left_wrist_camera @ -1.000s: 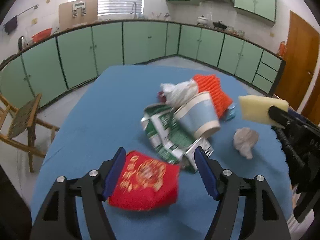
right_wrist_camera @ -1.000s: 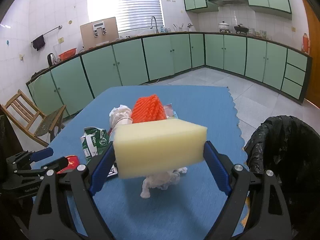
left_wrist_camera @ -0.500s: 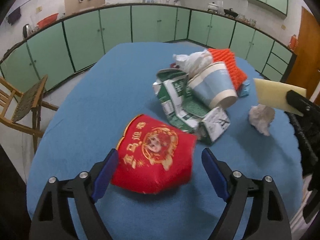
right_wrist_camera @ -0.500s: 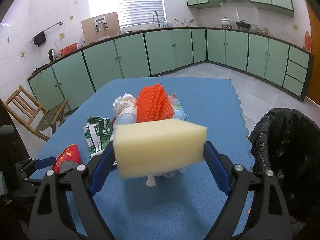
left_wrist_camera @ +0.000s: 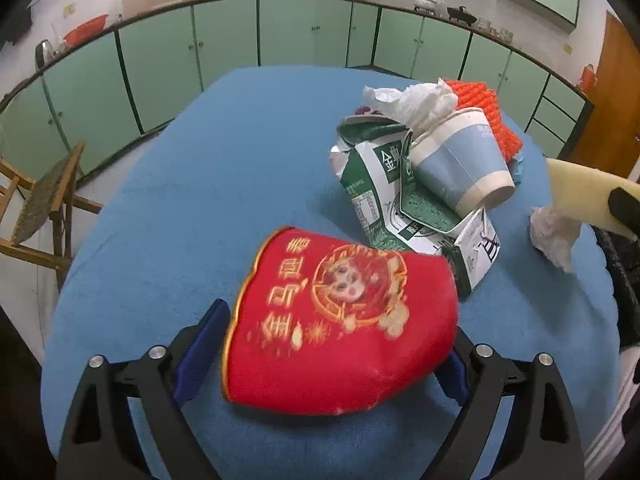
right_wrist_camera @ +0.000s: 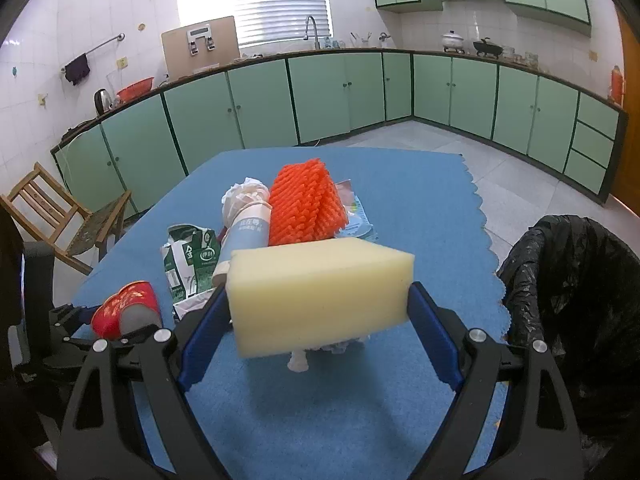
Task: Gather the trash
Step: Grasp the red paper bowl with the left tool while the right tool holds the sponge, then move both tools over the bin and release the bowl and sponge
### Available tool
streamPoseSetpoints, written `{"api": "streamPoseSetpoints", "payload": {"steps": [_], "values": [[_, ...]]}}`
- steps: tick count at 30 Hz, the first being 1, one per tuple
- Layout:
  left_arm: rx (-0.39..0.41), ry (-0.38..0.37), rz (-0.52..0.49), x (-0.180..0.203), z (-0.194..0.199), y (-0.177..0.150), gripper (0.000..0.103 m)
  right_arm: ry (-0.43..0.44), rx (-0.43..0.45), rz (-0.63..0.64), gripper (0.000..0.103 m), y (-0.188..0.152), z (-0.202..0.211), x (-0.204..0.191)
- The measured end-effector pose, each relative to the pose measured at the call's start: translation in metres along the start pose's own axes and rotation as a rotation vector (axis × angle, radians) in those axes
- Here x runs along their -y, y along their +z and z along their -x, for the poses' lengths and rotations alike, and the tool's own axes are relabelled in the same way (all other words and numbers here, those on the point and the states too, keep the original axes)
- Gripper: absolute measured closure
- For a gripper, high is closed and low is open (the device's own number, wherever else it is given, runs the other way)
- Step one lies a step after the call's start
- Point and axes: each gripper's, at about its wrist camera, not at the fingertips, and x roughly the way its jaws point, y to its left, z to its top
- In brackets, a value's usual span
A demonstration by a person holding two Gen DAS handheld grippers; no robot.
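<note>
Bin bag [right_wrist_camera: 568, 280] in R wrist view only

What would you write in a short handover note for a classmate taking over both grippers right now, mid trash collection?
Right gripper: shut on the yellow sponge, held above the blue table, black trash bag to its right.
Left gripper: jaws have just been opening, now astride the red paper cup, not yet gripped.
On the table: green carton, blue cup, orange mesh, crumpled tissues.
Done: sponge lifted. Left: bin it, then everything else.
</note>
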Motion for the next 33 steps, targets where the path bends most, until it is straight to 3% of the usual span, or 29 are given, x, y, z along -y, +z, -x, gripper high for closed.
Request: {"api": "streamPoseSetpoints", "payload": {"steps": [2,12,21,27,33], "values": [[0.011,-0.010,-0.009,0.003,0.003,0.000,0.025,-0.001,-0.001,0.000,0.019,-0.001,0.000,0.000],[0.116,-0.031,-0.021,0.014,0.041,0.016,0.026,-0.007,0.035,-0.018,0.019,0.007,0.011,0.006],[0.207,-0.074,-0.047,0.039,0.076,0.056,0.026,-0.017,0.086,-0.036,0.019,0.018,0.034,0.014],[0.243,-0.117,-0.076,0.061,0.087,0.070,0.026,-0.041,0.135,-0.041,0.019,0.022,0.062,0.027],[0.276,-0.197,-0.160,0.112,0.095,0.081,0.026,-0.117,0.190,-0.097,0.019,0.018,0.101,0.068]]}}
